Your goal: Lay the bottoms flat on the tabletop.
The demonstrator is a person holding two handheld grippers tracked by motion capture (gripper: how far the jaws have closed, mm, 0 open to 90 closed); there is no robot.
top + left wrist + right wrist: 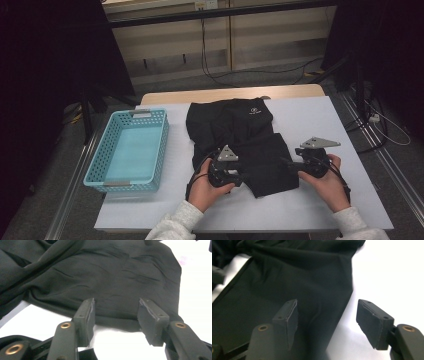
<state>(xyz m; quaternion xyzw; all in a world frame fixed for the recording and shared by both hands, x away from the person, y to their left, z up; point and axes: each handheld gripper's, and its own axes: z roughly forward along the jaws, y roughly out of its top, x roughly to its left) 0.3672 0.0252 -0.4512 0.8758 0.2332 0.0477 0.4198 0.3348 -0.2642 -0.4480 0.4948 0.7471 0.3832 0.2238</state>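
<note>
Both pairs of jaws stand wide apart with nothing held between them. Seen in the left gripper view, the left gripper (116,315) hangs just above the near hem of a black garment (112,277), its two pads straddling that edge with the white desk (120,345) showing between them. Seen in the right gripper view, the right gripper (329,322) sits at the garment's side edge: one pad is over the dark cloth, the other over bare desk; whether either pad touches the cloth cannot be told.

From the high view, the person's left hand (206,189) grips the left gripper at the garment's lower left corner, and the right hand (327,182) holds the right gripper at its lower right edge. Each gripper carries a grey three-cornered plate on top. The garment lies spread and rumpled in the middle of the desk, a small pale logo (255,111) near its far end. A turquoise basket (100,165) stands on the desk's left side, apart from the cloth.
</note>
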